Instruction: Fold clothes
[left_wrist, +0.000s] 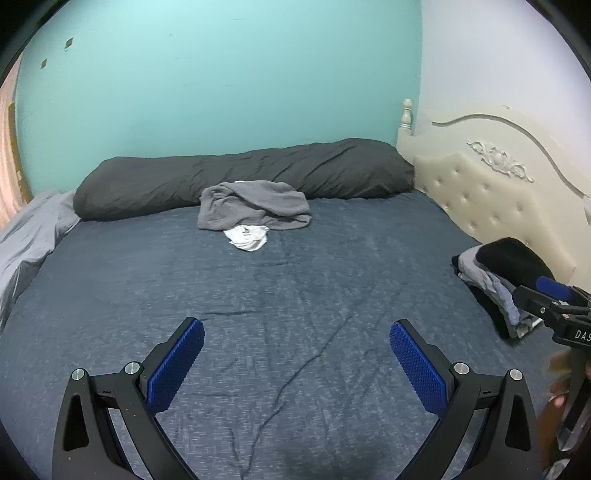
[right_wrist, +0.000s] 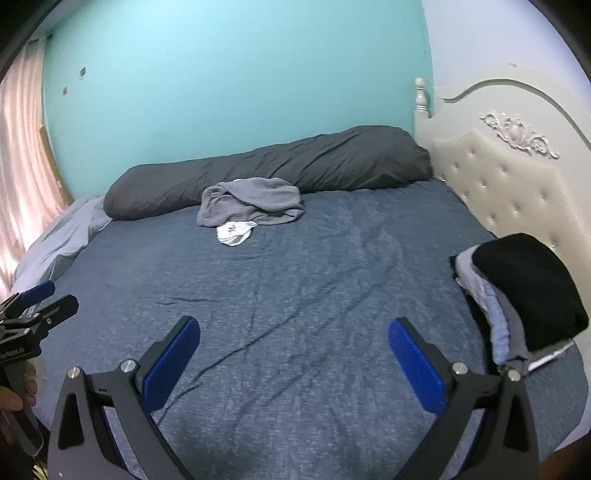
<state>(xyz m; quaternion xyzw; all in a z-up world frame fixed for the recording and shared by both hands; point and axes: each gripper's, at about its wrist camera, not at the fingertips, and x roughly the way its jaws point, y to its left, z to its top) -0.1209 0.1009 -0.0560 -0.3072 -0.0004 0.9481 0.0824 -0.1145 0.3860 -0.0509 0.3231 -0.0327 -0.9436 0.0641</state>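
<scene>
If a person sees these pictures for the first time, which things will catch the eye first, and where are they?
The eye falls first on the crumpled grey garment lying over a white garment at the far side of the bed, against the long dark pillow. Next is the stack of folded clothes with a black piece on top, near the cream headboard. Up close, the left gripper and the right gripper stand open and empty.

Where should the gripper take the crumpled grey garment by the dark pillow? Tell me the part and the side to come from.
Grip the raised fold along the top of the grey garment, coming from the near, open side of the bed. The dark pillow blocks the far side, and the white garment sticks out under its front edge, so a low front pinch would likely catch both. Both grippers, left and right, are open and empty.
</scene>
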